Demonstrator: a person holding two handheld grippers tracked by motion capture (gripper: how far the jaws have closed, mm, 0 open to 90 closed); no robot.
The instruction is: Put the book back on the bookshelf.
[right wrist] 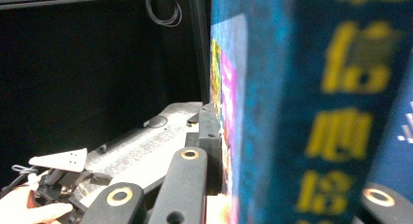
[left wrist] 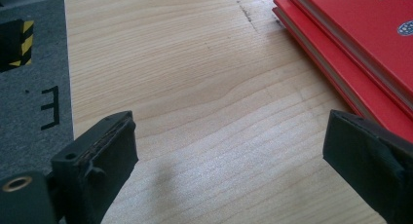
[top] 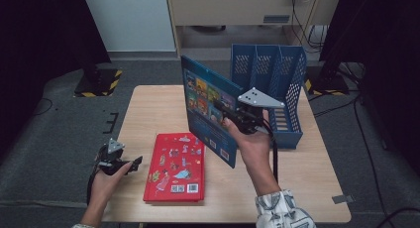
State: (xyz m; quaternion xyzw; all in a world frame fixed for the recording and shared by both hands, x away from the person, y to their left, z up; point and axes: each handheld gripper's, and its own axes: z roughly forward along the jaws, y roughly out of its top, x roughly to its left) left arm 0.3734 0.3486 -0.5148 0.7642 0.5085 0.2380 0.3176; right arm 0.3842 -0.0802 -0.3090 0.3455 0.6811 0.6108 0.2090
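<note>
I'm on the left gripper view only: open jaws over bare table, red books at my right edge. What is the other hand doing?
Observer: The right gripper is shut on a blue book, held upright above the table.
Operator: Where could that book go?
Observer: A blue file rack stands at the table's far right, just behind the held book.
Operator: How do the red books lie from above?
Observer: The red books lie flat in a stack near the table's front edge, just right of the left gripper.
</note>
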